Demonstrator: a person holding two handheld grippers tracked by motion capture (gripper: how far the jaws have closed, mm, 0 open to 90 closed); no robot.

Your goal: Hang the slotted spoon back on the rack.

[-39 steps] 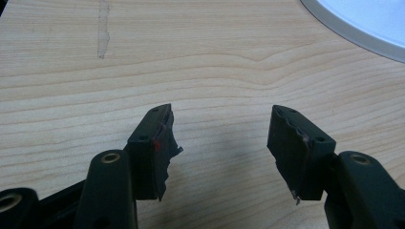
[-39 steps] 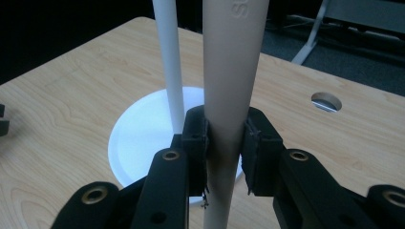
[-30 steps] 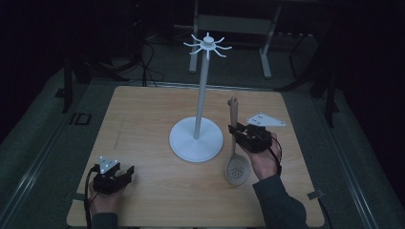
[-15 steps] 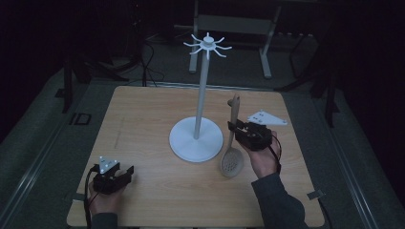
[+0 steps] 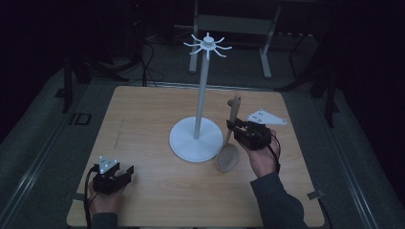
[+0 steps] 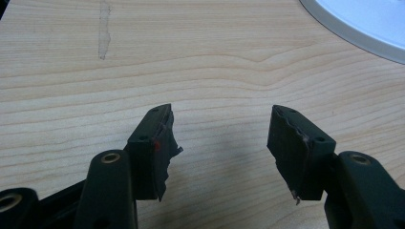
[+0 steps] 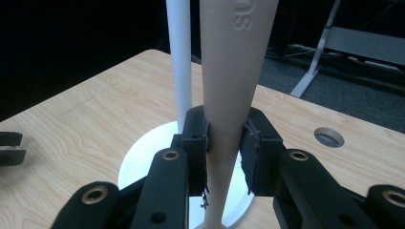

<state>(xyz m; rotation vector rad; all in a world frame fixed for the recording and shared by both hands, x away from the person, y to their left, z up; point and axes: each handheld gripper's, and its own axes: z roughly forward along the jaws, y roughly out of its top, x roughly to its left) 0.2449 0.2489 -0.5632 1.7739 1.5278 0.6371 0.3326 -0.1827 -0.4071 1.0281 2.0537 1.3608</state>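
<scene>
**Spoon clamped and upright beside the stand**

Your right gripper (image 5: 237,128) is clenched on the handle of the beige slotted spoon (image 5: 229,151), and the right gripper view shows it plainly: both black jaws pinch the handle (image 7: 224,143) from either side, no gap left. The spoon stands close to upright, handle tip pointing up, perforated bowl down low just above the table (image 5: 143,114), right at the rim of the white stand's round base (image 5: 196,139). Whether the bowl touches the wood, you cannot tell from here.

The stand's thin pole (image 5: 202,90) rises just to the left of the spoon, near it but apart, topped by a ring of short hooks (image 5: 207,45) well above the handle tip. In the right gripper view that pole (image 7: 180,62) sits directly behind and beside the handle.

Over on the other side, your left gripper (image 5: 125,172) rests at the near left corner of the table, well apart from the stand. Its jaws stand wide apart, nothing between them but bare wood grain, with an edge of the white base (image 6: 363,24) showing at the far right of the left gripper view.
</scene>
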